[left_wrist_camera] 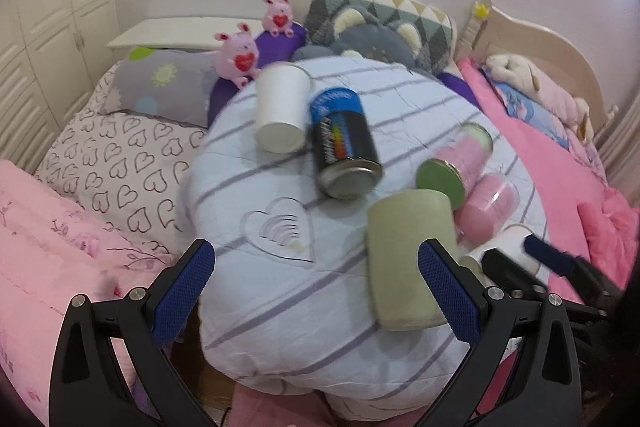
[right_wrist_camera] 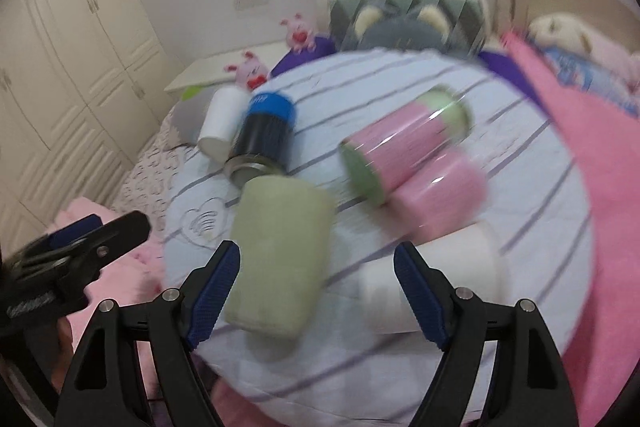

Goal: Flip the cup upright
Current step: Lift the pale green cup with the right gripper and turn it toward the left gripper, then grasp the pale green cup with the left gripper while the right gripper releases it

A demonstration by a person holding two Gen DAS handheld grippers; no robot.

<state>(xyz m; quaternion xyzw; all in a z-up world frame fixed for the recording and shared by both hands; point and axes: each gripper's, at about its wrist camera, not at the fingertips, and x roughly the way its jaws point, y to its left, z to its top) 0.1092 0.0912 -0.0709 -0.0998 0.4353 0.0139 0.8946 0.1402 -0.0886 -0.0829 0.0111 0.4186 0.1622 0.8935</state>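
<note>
- Left gripper (left_wrist_camera: 316,291) is spread wide and empty, low over the quilt (left_wrist_camera: 280,307)
- Right gripper (right_wrist_camera: 316,295) is likewise spread, empty, its view blurred
- Green cup (right_wrist_camera: 280,259) lies on its side nearest both, probably the easiest to right
- White cup (right_wrist_camera: 440,287) lies toppled beside it, near the right finger
</note>
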